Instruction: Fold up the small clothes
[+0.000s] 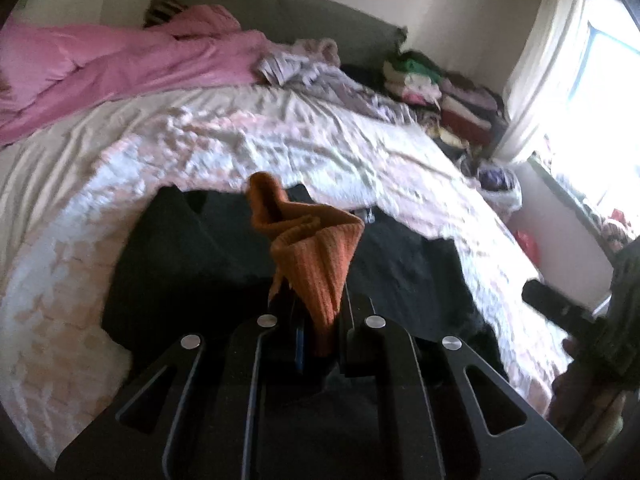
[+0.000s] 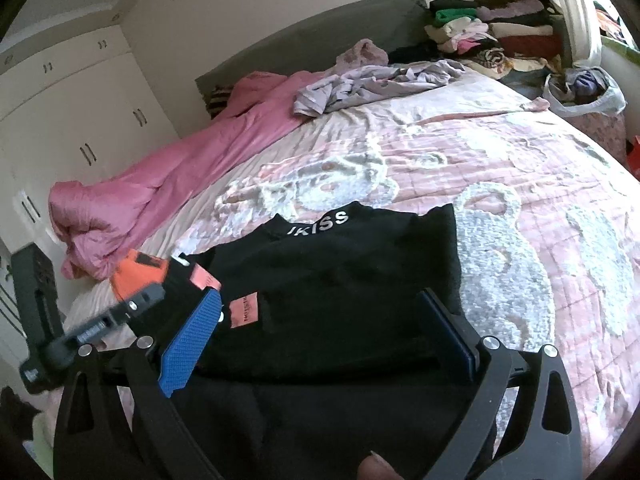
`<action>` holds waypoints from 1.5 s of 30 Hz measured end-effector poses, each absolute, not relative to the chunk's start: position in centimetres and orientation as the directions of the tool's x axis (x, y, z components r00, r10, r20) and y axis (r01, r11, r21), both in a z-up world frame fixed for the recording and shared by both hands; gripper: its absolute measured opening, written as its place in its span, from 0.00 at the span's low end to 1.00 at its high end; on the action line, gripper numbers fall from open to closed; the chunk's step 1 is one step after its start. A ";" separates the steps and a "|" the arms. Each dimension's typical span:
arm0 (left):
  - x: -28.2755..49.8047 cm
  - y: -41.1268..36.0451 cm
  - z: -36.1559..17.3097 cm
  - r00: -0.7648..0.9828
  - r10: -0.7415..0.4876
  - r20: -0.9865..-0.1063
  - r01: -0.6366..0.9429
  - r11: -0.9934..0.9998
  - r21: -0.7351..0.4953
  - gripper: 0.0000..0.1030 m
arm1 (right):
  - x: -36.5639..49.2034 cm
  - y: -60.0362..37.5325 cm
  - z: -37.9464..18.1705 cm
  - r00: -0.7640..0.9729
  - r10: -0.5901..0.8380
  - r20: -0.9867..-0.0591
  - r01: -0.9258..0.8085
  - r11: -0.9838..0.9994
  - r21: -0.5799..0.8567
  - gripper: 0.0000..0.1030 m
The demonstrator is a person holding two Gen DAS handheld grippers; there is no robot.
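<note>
Around the black top [image 2: 340, 280]: beyond its collar, you are getting open quilt [image 2: 460, 152]. Left of it, a pink duvet [image 2: 160, 184] is heaping up; far behind it, lilac clothes [image 2: 372, 80] and folded stacks [image 2: 500, 28] are crowding the headboard end.

Orange ribbed cloth [image 1: 316, 264], black top [image 2: 340, 280] with white lettering, pink-and-white bedspread [image 2: 520, 184], pink quilt [image 2: 168, 184], blue-padded tongs [image 2: 320, 336].

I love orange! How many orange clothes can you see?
1: a small orange knit piece pinched in the left tool, above the black top on the bed. The far pile could hide others.
</note>
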State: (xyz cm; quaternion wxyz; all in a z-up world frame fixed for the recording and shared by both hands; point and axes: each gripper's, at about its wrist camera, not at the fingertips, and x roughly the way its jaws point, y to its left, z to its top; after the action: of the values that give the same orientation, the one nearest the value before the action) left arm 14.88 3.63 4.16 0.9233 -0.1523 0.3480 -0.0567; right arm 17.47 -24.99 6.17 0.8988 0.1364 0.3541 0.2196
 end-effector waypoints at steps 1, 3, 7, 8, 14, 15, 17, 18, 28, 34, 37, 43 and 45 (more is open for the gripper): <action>15.0 3.3 3.8 0.739 -0.230 -0.633 0.014 0.945 -0.328 0.06 | 17.5 -25.1 6.1 0.653 0.492 -0.576 -0.297 0.866 0.403 0.94; 14.8 2.8 3.5 0.729 -0.250 -0.638 0.029 0.942 -0.335 0.10 | 17.6 -25.3 6.1 0.654 0.491 -0.575 -0.294 0.866 0.405 0.94; 14.4 1.8 3.3 0.704 -0.281 -0.653 0.075 0.943 -0.325 0.20 | 17.7 -25.6 5.9 0.653 0.489 -0.579 -0.284 0.866 0.411 0.94; 14.3 1.6 3.3 0.701 -0.289 -0.652 0.081 0.940 -0.330 0.23 | 17.7 -25.6 5.8 0.652 0.488 -0.581 -0.283 0.867 0.410 0.94; 13.7 1.4 3.8 0.686 -0.322 -0.652 0.114 0.933 -0.341 0.37 | 17.7 -25.0 5.5 0.636 0.496 -0.592 -0.298 0.865 0.404 0.94; 13.6 1.5 3.9 0.692 -0.317 -0.648 0.111 0.935 -0.337 0.37 | 17.6 -24.8 5.4 0.631 0.498 -0.595 -0.302 0.864 0.403 0.94; 13.5 1.8 4.2 0.696 -0.315 -0.646 0.109 0.935 -0.338 0.38 | 17.5 -24.4 5.3 0.621 0.504 -0.600 -0.310 0.861 0.403 0.94; 13.4 2.0 4.4 0.701 -0.309 -0.643 0.105 0.936 -0.336 0.41 | 17.5 -24.2 5.1 0.613 0.506 -0.607 -0.312 0.860 0.403 0.94; 12.8 5.3 4.5 0.727 -0.126 -0.675 -0.022 0.978 -0.206 0.63 | 17.2 -19.9 2.5 0.502 0.527 -0.686 -0.375 0.847 0.376 0.94; 12.6 7.0 4.0 0.724 -0.037 -0.689 -0.088 0.986 -0.145 0.75 | 17.1 -17.2 0.1 0.454 0.505 -0.734 -0.385 0.854 0.350 0.94; 12.5 7.5 3.9 0.720 -0.020 -0.693 -0.101 0.986 -0.134 0.78 | 17.1 -16.3 -0.8 0.448 0.492 -0.747 -0.390 0.859 0.332 0.94; 12.3 8.0 3.5 0.717 0.002 -0.697 -0.114 0.987 -0.114 0.82 | 17.0 -15.4 -1.9 0.468 0.449 -0.762 -0.379 0.880 0.286 0.94; 12.2 8.2 3.4 0.716 0.004 -0.698 -0.116 0.987 -0.114 0.82 | 16.9 -14.9 -1.9 0.479 0.438 -0.761 -0.389 0.883 0.263 0.93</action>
State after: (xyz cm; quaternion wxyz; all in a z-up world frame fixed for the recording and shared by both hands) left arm 12.20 8.16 3.42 0.9232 -0.0748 0.3755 0.0325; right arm 16.94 -14.94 -1.89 0.8596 0.0272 0.4501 0.2404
